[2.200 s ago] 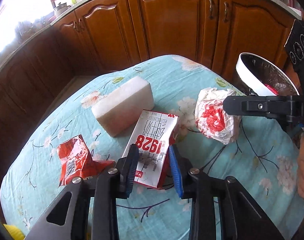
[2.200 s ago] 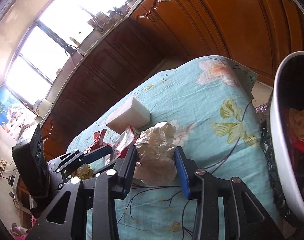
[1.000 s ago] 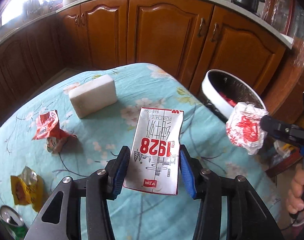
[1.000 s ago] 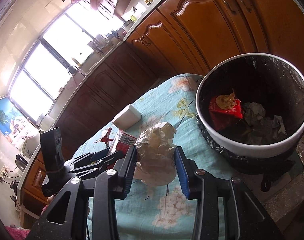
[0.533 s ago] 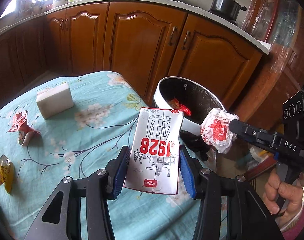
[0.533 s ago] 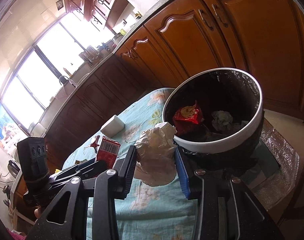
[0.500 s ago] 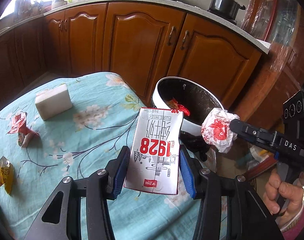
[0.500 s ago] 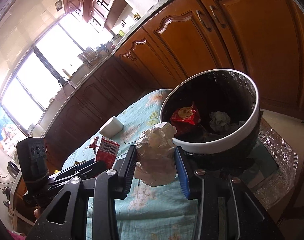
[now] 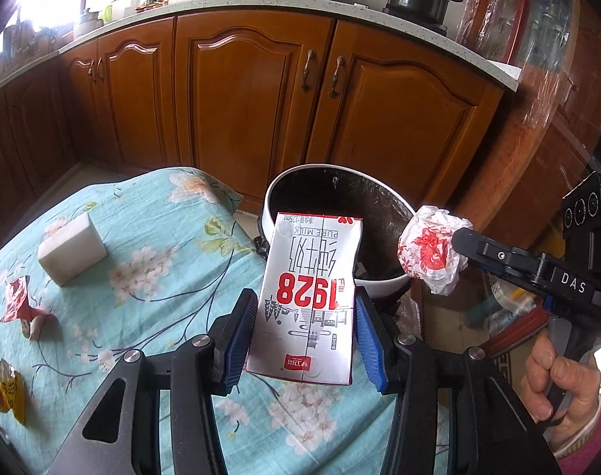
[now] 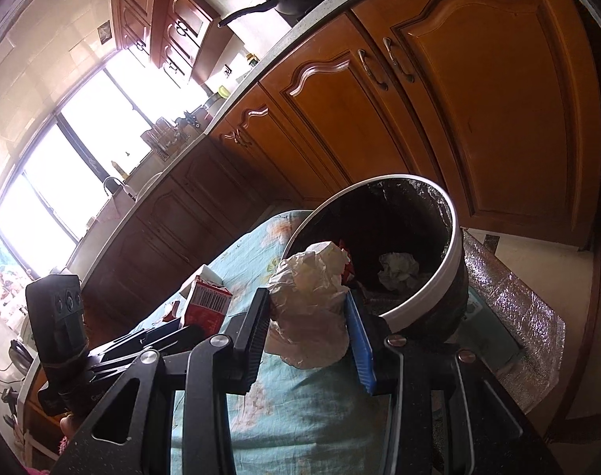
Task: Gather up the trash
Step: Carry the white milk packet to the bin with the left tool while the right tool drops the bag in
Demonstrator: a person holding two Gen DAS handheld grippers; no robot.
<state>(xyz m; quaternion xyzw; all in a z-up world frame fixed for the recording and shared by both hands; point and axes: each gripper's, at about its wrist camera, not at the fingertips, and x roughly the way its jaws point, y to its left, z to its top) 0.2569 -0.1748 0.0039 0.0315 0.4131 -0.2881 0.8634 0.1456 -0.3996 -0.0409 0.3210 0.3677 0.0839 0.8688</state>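
Observation:
My left gripper (image 9: 306,330) is shut on a white milk carton (image 9: 310,297) printed with red "1928", held in the air at the table's edge, just short of the white-rimmed trash bin (image 9: 383,285). My right gripper (image 10: 309,330) is shut on a crumpled white-and-red paper wrapper (image 10: 310,304), level with the bin (image 10: 454,253) rim. In the left wrist view that wrapper (image 9: 433,253) hangs beside the bin's right rim. The bin holds a crumpled paper ball (image 10: 399,271) and red packaging. The left gripper (image 10: 169,332) with the carton (image 10: 205,304) shows at lower left in the right wrist view.
On the floral teal tablecloth (image 9: 150,277) lie a white foam block (image 9: 71,255), a torn red wrapper (image 9: 21,304) and a yellow packet (image 9: 3,390). Wooden cabinets (image 9: 253,91) stand behind the bin. A person's hand (image 9: 557,372) grips the right tool.
Both grippers have swung right with their loads toward the bin. The carton now overlaps the bin's rim in view, and the wrapper sits closer to the bin opening.

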